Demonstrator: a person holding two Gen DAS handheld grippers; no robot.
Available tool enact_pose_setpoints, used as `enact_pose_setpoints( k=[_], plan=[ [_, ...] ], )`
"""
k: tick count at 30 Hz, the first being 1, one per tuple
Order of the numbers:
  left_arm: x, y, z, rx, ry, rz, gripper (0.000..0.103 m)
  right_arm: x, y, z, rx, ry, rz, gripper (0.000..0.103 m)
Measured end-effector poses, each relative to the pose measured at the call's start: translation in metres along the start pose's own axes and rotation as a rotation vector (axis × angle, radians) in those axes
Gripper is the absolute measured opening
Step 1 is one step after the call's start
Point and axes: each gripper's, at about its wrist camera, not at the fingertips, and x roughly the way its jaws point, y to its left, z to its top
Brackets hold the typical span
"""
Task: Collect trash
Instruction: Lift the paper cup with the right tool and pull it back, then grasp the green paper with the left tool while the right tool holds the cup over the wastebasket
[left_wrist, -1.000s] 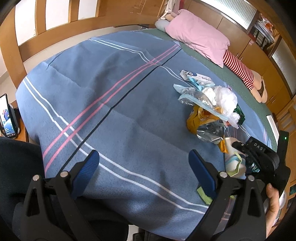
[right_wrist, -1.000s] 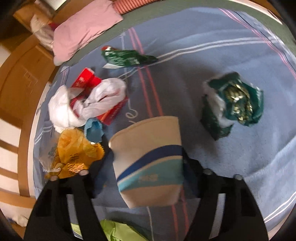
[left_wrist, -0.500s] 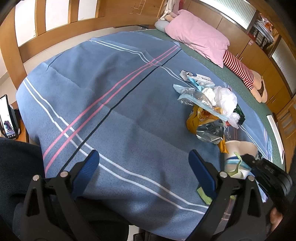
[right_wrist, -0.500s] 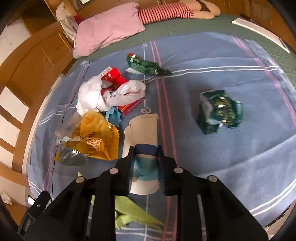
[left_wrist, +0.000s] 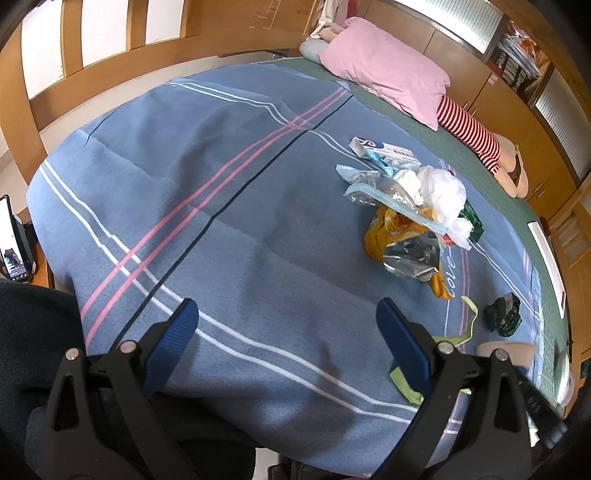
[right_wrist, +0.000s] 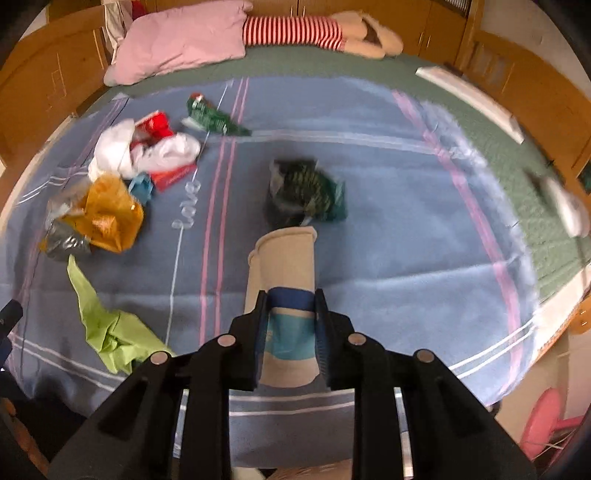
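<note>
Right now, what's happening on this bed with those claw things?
A person is clearing trash off a blue blanket. The right claw is shut on a squashed paper cup. The left claw is open and holds nothing. Wrappers, including a yellow bag and a green scrap, still lie there.

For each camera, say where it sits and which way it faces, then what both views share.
Left wrist: on the left hand-held gripper, angled down across the blue blanket toward the pink pillow; its open blue-padded fingers show.
Right wrist: on the right hand-held gripper, angled down toward the pillow; its fingers are shut on a squashed paper cup.
Shared: the blanket, the pillow, the yellow bag, the green wrapper.
</note>
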Motion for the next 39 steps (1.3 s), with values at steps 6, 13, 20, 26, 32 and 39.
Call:
enact_pose_setpoints(
  k=[6,13,20,26,32,39],
  plan=[
    [0.001,-0.005,-0.001,0.026,0.007,0.007,0.096,0.022,-0.001,-0.004,0.065,0.06,0.11,0.027],
    [0.004,-0.013,-0.004,0.069,0.031,-0.042,0.096,0.003,-0.003,-0.007,0.096,0.005,0.132,0.025],
    [0.011,-0.079,-0.027,0.384,0.055,-0.105,0.096,-0.036,-0.035,-0.021,0.213,-0.045,0.169,0.025],
    [0.034,-0.139,-0.061,0.753,0.036,0.062,0.09,-0.067,-0.055,-0.046,0.271,-0.088,0.178,0.025],
    [0.04,-0.129,-0.056,0.72,0.095,-0.007,0.03,-0.08,-0.059,-0.06,0.298,-0.112,0.187,0.025],
    [0.024,-0.102,-0.035,0.561,0.032,-0.026,0.024,-0.082,-0.05,-0.07,0.29,-0.118,0.186,0.025]
  ],
)
